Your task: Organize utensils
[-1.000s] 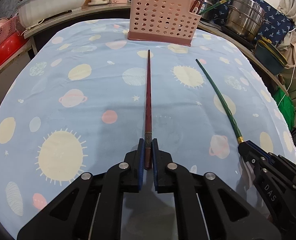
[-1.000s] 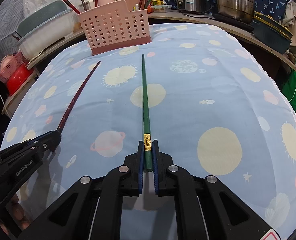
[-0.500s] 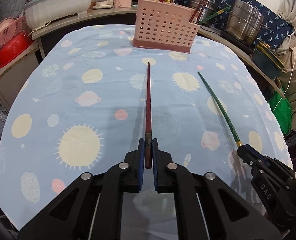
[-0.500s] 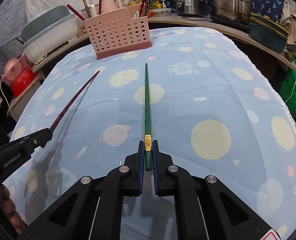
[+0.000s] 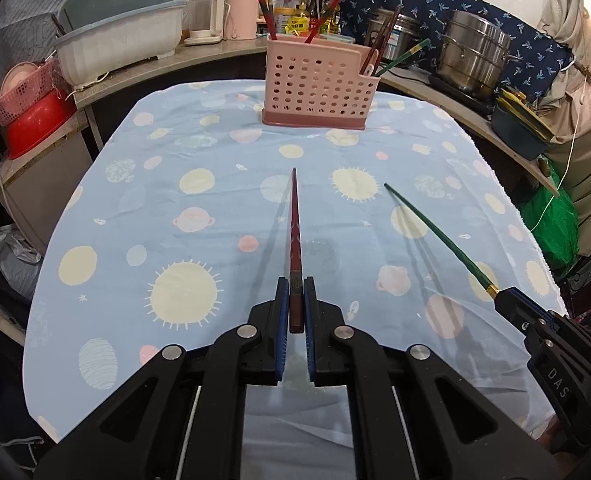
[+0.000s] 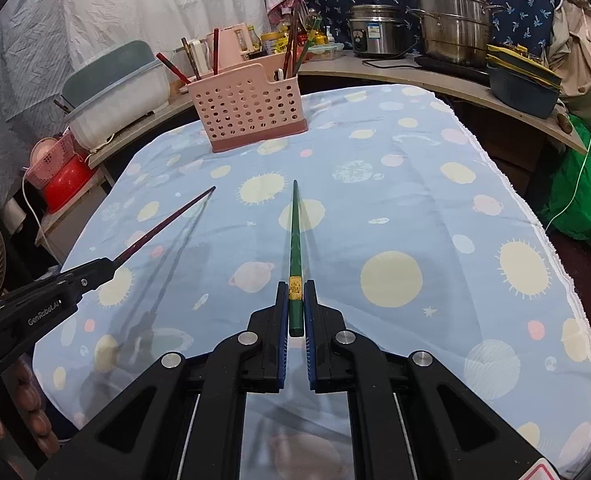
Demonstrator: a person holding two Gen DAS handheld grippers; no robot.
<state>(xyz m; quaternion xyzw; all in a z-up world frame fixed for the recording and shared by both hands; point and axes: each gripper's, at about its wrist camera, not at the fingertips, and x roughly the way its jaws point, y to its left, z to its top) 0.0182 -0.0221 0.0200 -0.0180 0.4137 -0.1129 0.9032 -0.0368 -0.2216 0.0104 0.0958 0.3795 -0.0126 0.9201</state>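
**One chopstick per gripper, both up off the cloth**

So the left gripper (image 5: pixel 294 300) has its jaws clamped on the thick end of a dark red chopstick (image 5: pixel 294 232); the stick runs straight out ahead, its tip aimed at the pink holder (image 5: pixel 315 88) and hanging clear above the tablecloth (image 5: pixel 135 208), with its shadow lying just left of it; the right gripper (image 6: pixel 295 304) is squeezed shut on a green chopstick (image 6: pixel 295 232) right at its gold band, and that one also points forward over the cloth; each gripper shows up in the other's view, off to the side, sticks roughly parallel and well apart; the holder sits at the far end of the table with several more chopsticks standing in it, some red, one green; behind it there's a counter with steel pots (image 6: pixel 451 28), a pale tub (image 5: pixel 119 48) and a red basin (image 5: pixel 35 120).
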